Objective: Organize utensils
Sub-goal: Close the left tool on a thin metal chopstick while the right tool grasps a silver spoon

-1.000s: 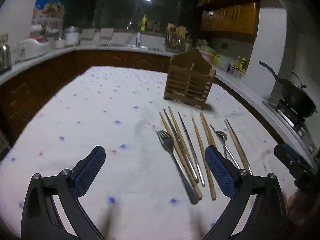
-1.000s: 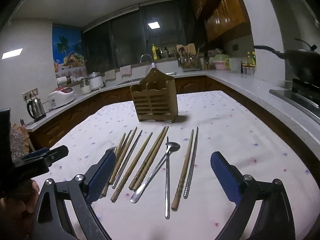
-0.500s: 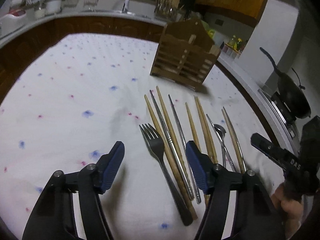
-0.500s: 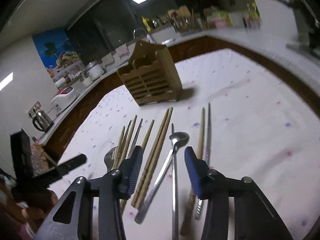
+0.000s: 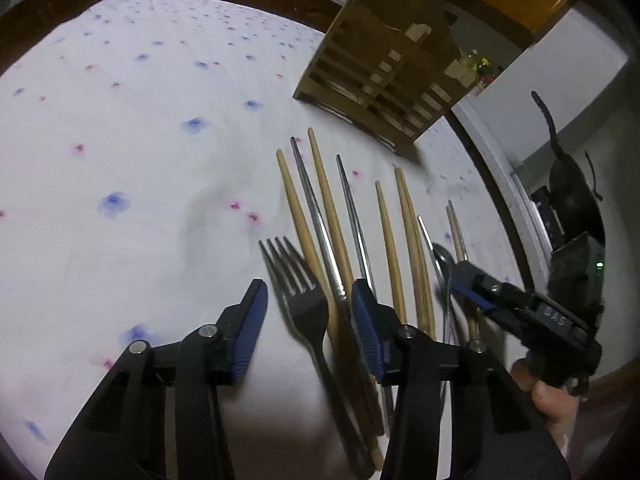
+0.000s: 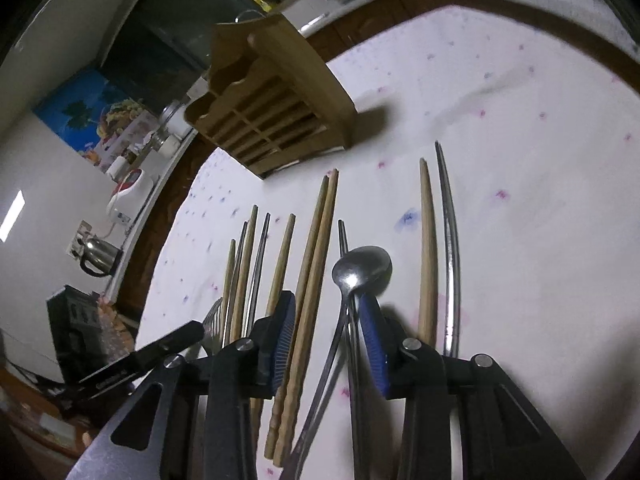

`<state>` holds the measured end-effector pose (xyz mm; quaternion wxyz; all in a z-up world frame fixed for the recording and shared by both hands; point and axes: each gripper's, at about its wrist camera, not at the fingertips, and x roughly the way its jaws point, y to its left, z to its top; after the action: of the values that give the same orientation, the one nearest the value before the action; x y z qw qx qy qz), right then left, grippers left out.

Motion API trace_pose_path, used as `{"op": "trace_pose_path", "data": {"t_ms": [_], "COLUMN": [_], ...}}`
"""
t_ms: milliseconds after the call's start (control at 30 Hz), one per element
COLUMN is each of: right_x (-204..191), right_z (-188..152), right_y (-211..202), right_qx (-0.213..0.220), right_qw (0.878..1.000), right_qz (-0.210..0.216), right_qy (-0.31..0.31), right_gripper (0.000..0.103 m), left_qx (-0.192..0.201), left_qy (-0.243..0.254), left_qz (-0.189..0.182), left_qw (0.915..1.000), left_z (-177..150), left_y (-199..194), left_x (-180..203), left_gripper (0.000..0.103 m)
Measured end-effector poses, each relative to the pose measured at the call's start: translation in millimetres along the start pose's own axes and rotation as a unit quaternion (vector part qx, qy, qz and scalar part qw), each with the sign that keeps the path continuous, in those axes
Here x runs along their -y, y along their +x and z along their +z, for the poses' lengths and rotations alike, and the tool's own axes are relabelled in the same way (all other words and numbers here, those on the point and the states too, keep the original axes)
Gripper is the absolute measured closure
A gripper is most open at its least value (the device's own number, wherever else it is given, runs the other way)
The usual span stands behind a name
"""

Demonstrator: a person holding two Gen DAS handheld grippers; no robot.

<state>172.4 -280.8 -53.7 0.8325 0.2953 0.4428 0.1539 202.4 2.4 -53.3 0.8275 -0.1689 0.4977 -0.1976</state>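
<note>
A row of utensils lies on the white dotted tablecloth (image 5: 120, 152): a metal fork (image 5: 298, 292), wooden chopsticks (image 5: 296, 208), metal chopsticks (image 5: 316, 216) and a spoon (image 6: 362, 268). The wooden slatted holder (image 5: 384, 80) stands behind them, also in the right wrist view (image 6: 272, 120). My left gripper (image 5: 306, 308) is open, low over the cloth, its fingers either side of the fork's head. My right gripper (image 6: 330, 336) is open, low, straddling a pair of wooden chopsticks (image 6: 316, 264) and the spoon's handle. The right gripper shows in the left wrist view (image 5: 520, 308).
A dark wok (image 5: 572, 184) sits on the stove at the right. A kettle (image 6: 98, 256) and a white cooker (image 6: 130, 192) stand on the counter at the left. The table's brown edge (image 6: 480, 8) curves around behind.
Both grippers have come down and forward toward the utensils and their jaws have narrowed a lot. The left now frames the fork, the right frames the chopstick pair and spoon.
</note>
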Motion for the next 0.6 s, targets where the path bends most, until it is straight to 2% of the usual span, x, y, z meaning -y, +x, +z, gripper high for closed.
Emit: {"op": "trace_pose_path", "data": {"t_ms": [33,100,200,300,333,400,600], "right_x": [2.0,7.7,14.9,20.2,21.0,18.3,0.7], "right_z": [1.4,4.4,10.5,12.7,12.4,11.8,7.8], "right_y": [2.6,6.5,9.2,11.9,11.5,8.2,-13.6], "right_qx": [-0.005,-0.01,-0.009,-0.012,-0.01,0.0,0.028], "right_qw": [1.0,0.999,0.998,0.997,0.997,0.998,0.999], "right_qz": [0.006,0.024,0.04,0.034,0.037,0.032,0.037], "right_qy": [0.008,0.03,0.055,0.068,0.07,0.062,0.028], "right_gripper": [0.069,0.069,0.072,0.096,0.098,0.099,0.1], "left_qx": [-0.002,-0.007,-0.009,-0.003,0.0,0.007,0.035], "left_qy": [-0.002,-0.01,-0.025,-0.032,-0.03,-0.023,-0.016], "left_qz": [-0.004,-0.012,-0.028,-0.035,-0.033,-0.026,-0.039], "left_qw": [1.0,0.9998,0.9992,0.9989,0.999,0.9994,0.9985], "left_z": [2.1,5.8,9.1,9.7,9.4,8.0,4.4], "left_y": [1.2,5.1,6.6,2.5,1.6,-3.6,-30.4], "left_x": [-0.8,-4.7,-11.1,-13.4,-12.4,-9.3,-1.0], "left_gripper": [0.065,0.078,0.085,0.091,0.091,0.092,0.095]}}
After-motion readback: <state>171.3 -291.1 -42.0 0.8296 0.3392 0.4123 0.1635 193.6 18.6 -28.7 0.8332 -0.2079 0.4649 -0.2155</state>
